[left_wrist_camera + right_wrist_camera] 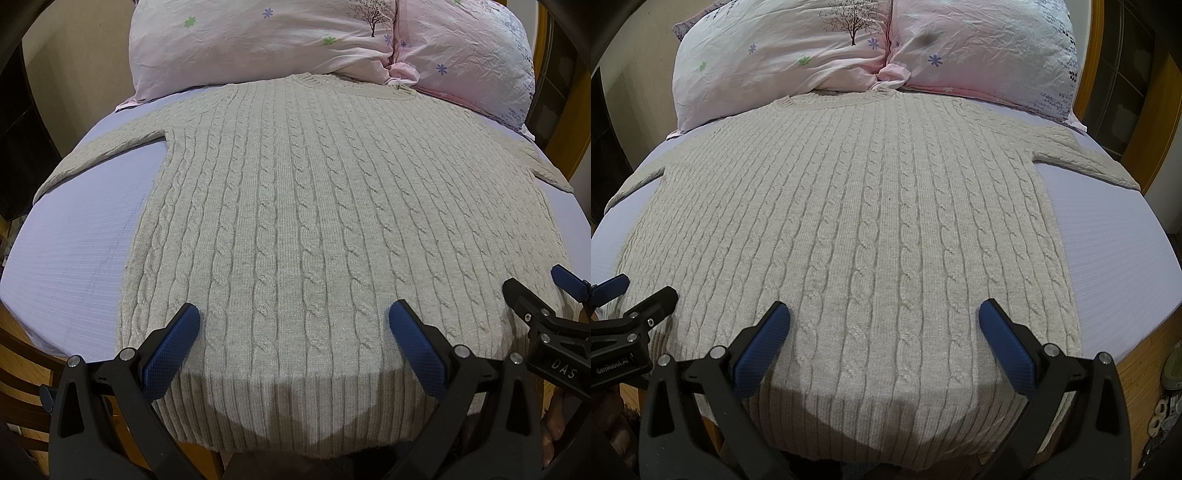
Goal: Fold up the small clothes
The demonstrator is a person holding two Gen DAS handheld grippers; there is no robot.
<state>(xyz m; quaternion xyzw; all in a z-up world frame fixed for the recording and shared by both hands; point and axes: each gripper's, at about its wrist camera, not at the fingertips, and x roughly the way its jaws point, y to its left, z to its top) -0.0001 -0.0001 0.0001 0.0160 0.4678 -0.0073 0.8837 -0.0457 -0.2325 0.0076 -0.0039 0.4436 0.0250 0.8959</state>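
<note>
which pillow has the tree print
The left pillow, the paler one with green and purple flowers; the tree sits near its inner edge. The right pillow is pinker.

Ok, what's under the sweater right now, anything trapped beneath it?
The sweater lies flat on the lavender bed sheet, collar touching the pillows. Both sleeves spread out sideways. No lump shows through the knit, but whatever lies directly beneath is covered.

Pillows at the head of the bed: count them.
2. The pale pink floral pillow lies behind the beige cable-knit sweater's collar on the left; the pinker crinkled pillow lies beside it on the right. More may be hidden behind.
</note>
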